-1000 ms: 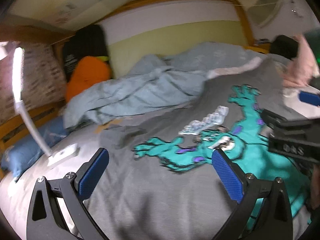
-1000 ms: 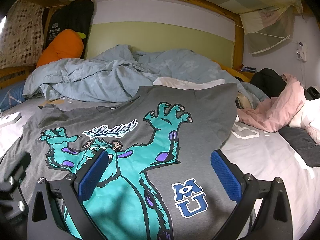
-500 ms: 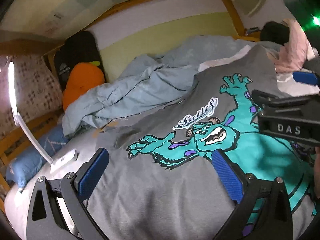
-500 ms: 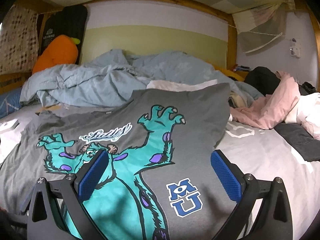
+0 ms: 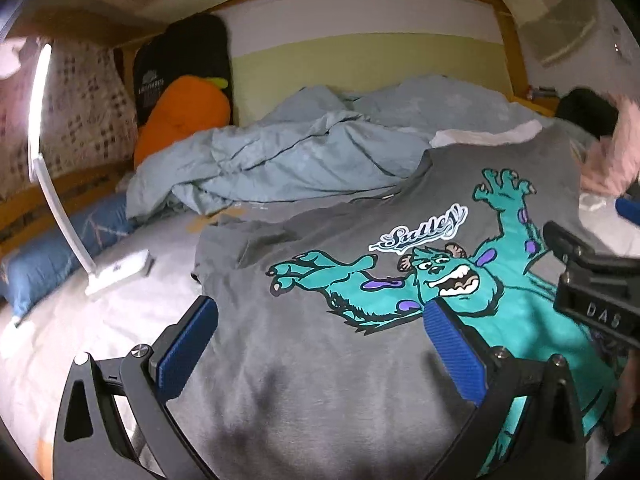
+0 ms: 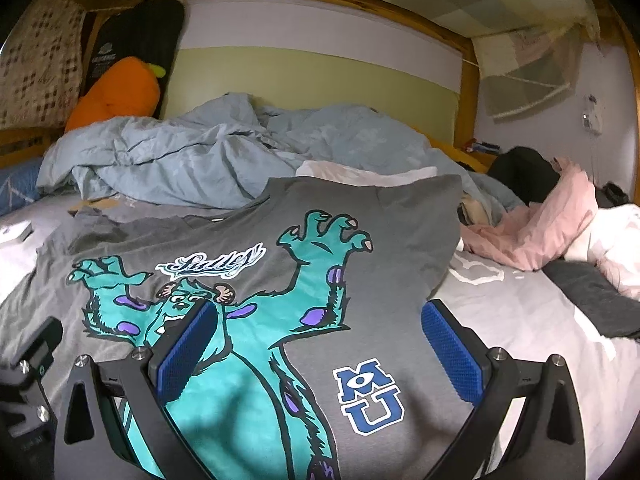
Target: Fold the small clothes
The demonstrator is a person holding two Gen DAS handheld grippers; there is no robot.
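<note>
A grey T-shirt (image 5: 320, 360) with a teal monster print lies spread flat, front up, on the bed; it also shows in the right wrist view (image 6: 400, 232). My left gripper (image 5: 320, 340) is open and empty, hovering just above the shirt's left part. My right gripper (image 6: 318, 344) is open and empty above the shirt's lower right part, near the blue MU logo (image 6: 370, 394). The right gripper's black body (image 5: 592, 292) shows at the right edge of the left wrist view. The shirt's near hem is hidden under the grippers.
A crumpled light-blue duvet (image 6: 200, 156) lies behind the shirt. Pink and dark clothes (image 6: 540, 224) are piled at the right. A white desk lamp (image 5: 116, 268) stands on the sheet at the left. An orange carrot plush (image 5: 180, 108) leans by the headboard.
The left gripper's view has swung and steadied, so the shirt's print now sits further right. The right gripper has eased slightly forward over the shirt. Both stay open.
</note>
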